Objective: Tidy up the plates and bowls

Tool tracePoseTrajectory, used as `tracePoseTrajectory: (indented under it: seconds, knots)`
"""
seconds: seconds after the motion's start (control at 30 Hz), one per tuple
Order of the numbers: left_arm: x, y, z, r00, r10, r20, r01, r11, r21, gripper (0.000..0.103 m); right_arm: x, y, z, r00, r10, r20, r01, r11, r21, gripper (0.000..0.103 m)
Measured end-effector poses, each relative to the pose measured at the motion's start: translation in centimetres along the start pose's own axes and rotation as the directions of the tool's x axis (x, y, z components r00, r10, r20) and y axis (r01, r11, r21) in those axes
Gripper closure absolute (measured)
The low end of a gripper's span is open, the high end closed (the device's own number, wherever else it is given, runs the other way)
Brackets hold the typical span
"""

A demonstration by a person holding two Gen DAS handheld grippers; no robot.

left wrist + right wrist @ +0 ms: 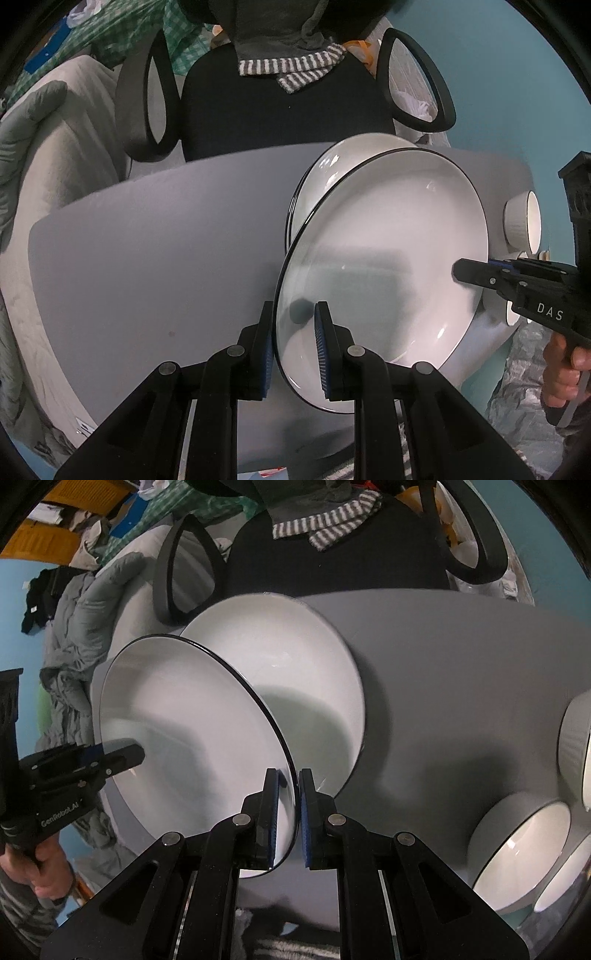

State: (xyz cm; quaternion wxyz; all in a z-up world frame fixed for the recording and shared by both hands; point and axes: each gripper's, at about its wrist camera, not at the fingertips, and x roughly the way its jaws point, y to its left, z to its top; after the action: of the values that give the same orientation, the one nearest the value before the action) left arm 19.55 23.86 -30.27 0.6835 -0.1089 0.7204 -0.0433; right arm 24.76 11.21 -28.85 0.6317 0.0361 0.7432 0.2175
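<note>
Left wrist view
- Held plate: a white, dark-rimmed plate carried above the grey tabletop, overlapping the resting plate behind it.
- Left gripper: jaws nearly closed, pinching the held plate's near rim, one pad above and one beneath.
- Right gripper: bites the held plate's far rim; a hand works its handle. Two opposite grips likely keep a wide, slippery plate level.
- Ribbed bowl: on its side past the held plate's right edge, other white bowls just below it.
- Chair: beyond the resting plate, striped cloth draped on it.

Right wrist view
- Right gripper: jaws almost shut on the thin rim of the held plate.
- Left gripper: clamps the opposite rim.
- Resting plate: lies on the tabletop, partly beneath the held plate; probably the stacking target.
- Bowls: right of the resting plate, still unsorted.
</note>
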Motion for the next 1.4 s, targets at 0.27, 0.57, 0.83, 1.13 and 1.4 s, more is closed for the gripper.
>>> tracePoseTrajectory:
  seconds: [0.27, 0.57, 0.83, 1.13, 1.4]
  knots:
    - [1.4, -1.1, 2.1, 0.999, 0.039, -0.022, -0.039, 0.999, -0.005, 0.083, -0.1, -2.1, 1.4, 1.000, 0.007, -0.015, -0.007, 1.000, 0.009, 0.092]
    - [2.3, -1.1, 2.9, 0.998, 0.043, -0.036, -0.044, 0.998, -0.038, 0.083, 0.4, -2.7, 2.5, 0.999, -0.027, -0.020, 0.027, 0.999, 0.019, 0.091]
    - [3.0, -1.3, 3.2, 0.997, 0.060, -0.052, -0.062, 0.997, -0.044, 0.081, 1.0, -3.0, 2.9, 0.998, -0.047, -0.032, 0.048, 0.998, 0.035, 0.090]
    - [3.4, -2.1, 3.4, 0.991, 0.120, -0.062, -0.120, 0.993, 0.006, 0.076, 1.1, -1.5, 3.2, 0.999, -0.009, -0.037, 0.011, 0.998, 0.057, 0.043]
    - [1.9, -2.0, 2.7, 0.987, 0.160, 0.001, -0.160, 0.987, 0.012, 0.050, 0.3, -0.7, 2.8, 0.997, -0.065, -0.031, 0.068, 0.993, 0.095, 0.037]
